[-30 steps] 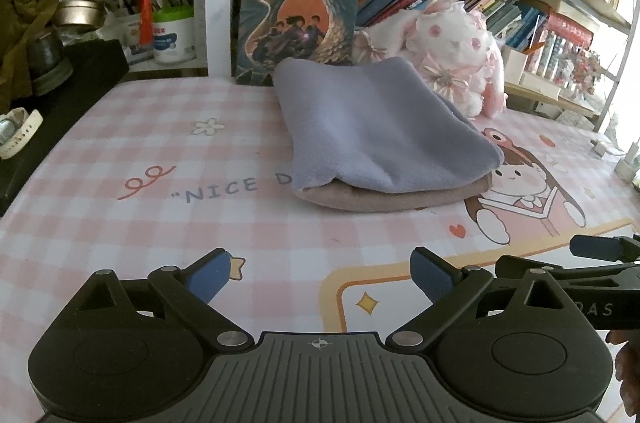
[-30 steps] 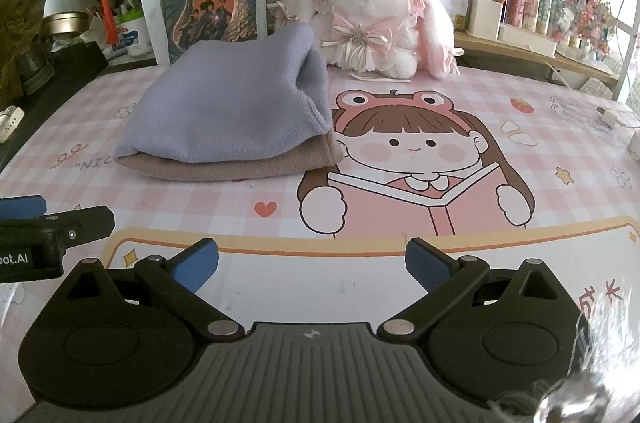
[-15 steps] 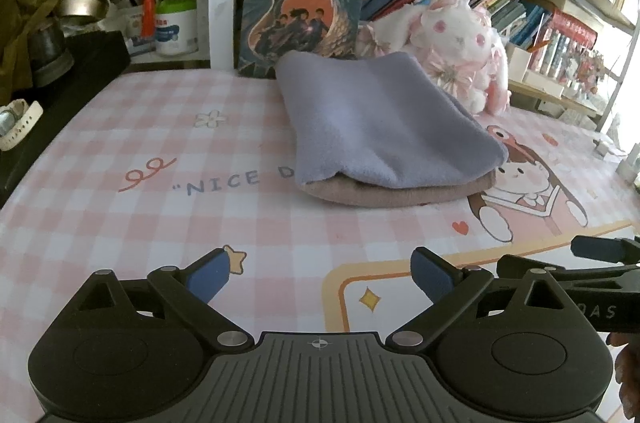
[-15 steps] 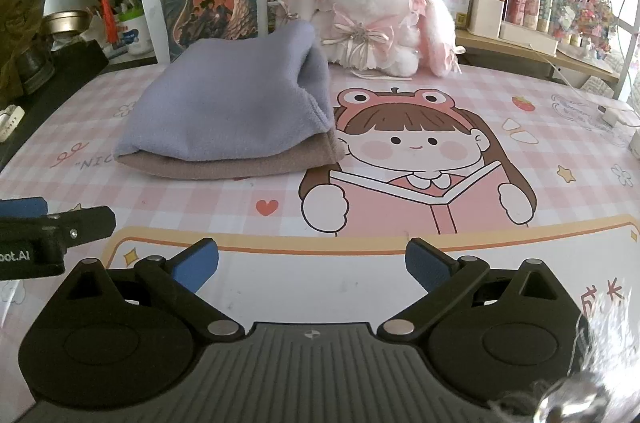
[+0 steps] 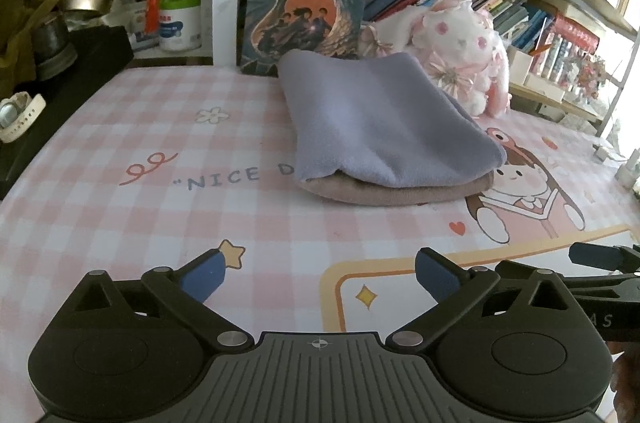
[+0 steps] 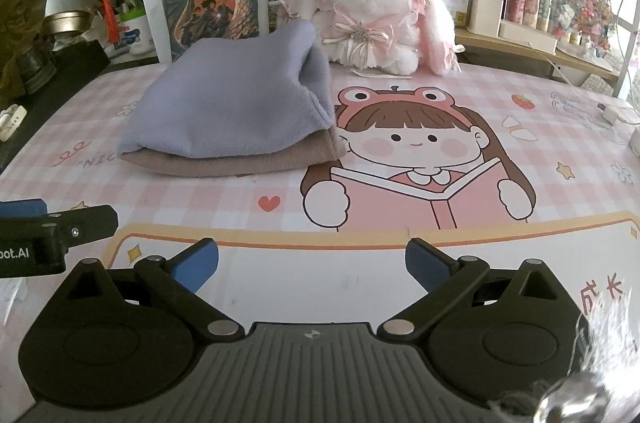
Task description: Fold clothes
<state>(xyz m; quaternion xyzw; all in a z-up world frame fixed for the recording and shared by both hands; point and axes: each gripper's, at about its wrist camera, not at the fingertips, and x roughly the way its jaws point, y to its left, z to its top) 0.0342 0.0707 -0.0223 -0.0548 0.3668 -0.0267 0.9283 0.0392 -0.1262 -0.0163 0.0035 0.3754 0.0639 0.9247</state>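
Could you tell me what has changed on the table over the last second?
Very little. The left gripper has eased slightly forward and tilted, so the folded stack sits a little lower in its view. The right gripper has barely moved. Both stay open and empty; the lavender cloth still lies on the beige cloth.

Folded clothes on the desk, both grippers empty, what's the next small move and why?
Probably none on the stack: the lavender cloth lies folded on the tan cloth, and the left gripper and right gripper are open, clear of it. Draw both back.
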